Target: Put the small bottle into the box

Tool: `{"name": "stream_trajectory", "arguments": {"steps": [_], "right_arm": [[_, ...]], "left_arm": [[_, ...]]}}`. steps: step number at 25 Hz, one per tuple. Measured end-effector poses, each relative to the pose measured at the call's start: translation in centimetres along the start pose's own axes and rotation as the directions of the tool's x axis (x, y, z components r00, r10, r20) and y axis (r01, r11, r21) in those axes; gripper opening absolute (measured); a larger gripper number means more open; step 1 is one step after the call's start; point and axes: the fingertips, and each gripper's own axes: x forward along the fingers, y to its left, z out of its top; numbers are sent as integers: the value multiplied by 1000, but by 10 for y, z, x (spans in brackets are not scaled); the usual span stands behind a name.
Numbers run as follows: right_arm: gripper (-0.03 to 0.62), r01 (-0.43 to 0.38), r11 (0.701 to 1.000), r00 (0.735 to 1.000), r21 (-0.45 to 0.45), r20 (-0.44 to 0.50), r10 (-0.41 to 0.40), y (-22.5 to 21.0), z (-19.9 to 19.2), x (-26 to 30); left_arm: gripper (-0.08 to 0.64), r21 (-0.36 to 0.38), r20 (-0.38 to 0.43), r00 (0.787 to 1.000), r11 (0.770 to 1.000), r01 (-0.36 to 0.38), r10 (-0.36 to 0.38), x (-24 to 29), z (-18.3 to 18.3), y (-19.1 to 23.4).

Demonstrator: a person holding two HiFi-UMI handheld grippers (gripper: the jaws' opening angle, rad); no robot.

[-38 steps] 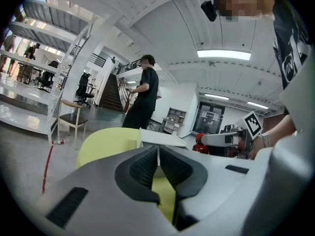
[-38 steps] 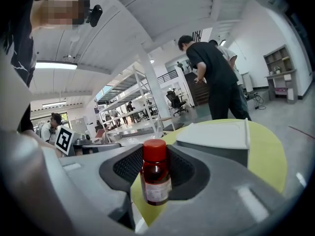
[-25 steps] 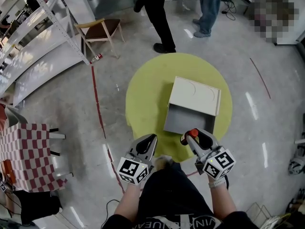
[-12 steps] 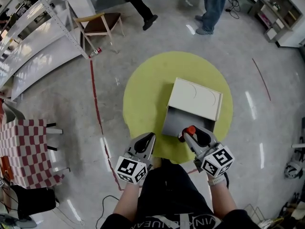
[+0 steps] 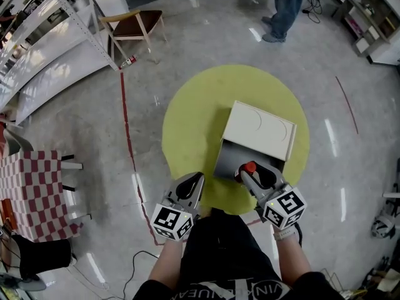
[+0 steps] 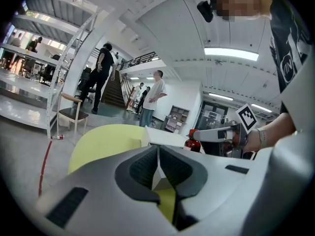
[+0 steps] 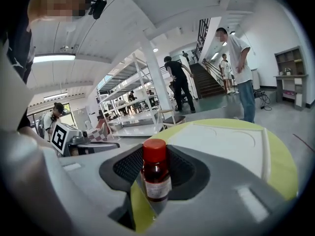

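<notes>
Closer than a second ago, my right claw point(image 5: 251, 175), clenched on the small bottle point(image 5: 249, 167), hangs at the open box point(image 5: 259, 127) just ahead, so only the drop-in remains; my left claw point(image 5: 192, 187) is pinched shut, empty.

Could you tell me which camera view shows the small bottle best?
The right gripper view: the bottle sits close up, red cap and label clear, clamped upright in the right tool. The head view shows only its red cap at that tool's tip. The left gripper view shows it small and distant.
</notes>
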Motion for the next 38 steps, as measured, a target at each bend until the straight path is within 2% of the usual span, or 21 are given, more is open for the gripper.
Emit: {"name": "stream_trajectory", "arguments": {"steps": [17,26,34,38], "right_arm": [[146,9,996,993,-88,-115,-19,-4,-27,21],[146,5,991,989,-131,-148,-24,-5,-37,24],[146,-10,978,980,-208,-194,-31,-3,-47,25],[146,-9,977,980,-214,-194,-33,-1,-48,23]], "left_arm": [[21,-33,-5,999,999,-40,40,-7,-15,12],[21,-46,-4,999,998,-49,49,-9,-20,11],[21,-50,-8,998,997,-58,58,-11,-23,10],[21,-49,-5,998,997,-60,60,-11,-21,8]]}}
